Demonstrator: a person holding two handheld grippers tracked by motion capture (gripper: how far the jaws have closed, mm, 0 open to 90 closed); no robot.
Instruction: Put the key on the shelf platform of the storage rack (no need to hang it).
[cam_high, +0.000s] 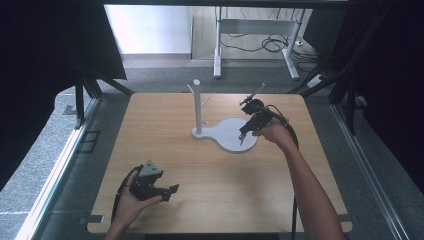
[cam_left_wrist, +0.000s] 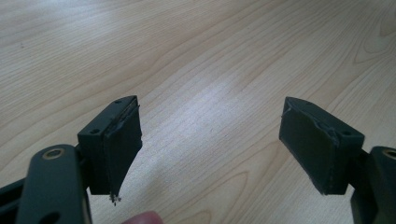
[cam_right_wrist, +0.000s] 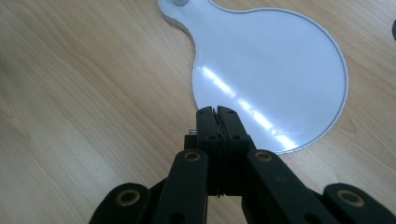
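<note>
1. White stand (cam_high: 231, 134): flat, round, plastic-looking base plate with a narrow neck, bearing an upright white post (cam_high: 197, 107) with short side pegs. It sits right of centre toward the far side of the pale wood-grain table (cam_high: 165, 150).
2. Right gripper (cam_high: 243, 136): black, two-jawed, pointing down over the round plate's near edge; a dark cable (cam_high: 291, 134) trails from it. In the right gripper view (cam_right_wrist: 217, 112) the jaws are pressed together with nothing between them, their tips just above the plate's glossy surface.
3. Left gripper (cam_high: 172, 191): black, topped by a grey three-cornered plate, resting low at the table's near left, well apart from the stand. In the left gripper view (cam_left_wrist: 210, 144) its jaws stand wide over bare wood.
4. Handling, judged: the stand looks light, rigid and smooth, so likely slippery. The thin plate lies flush on the table and offers little purchase; the post looks the better place to take hold, gripped low to limit tipping.
</note>
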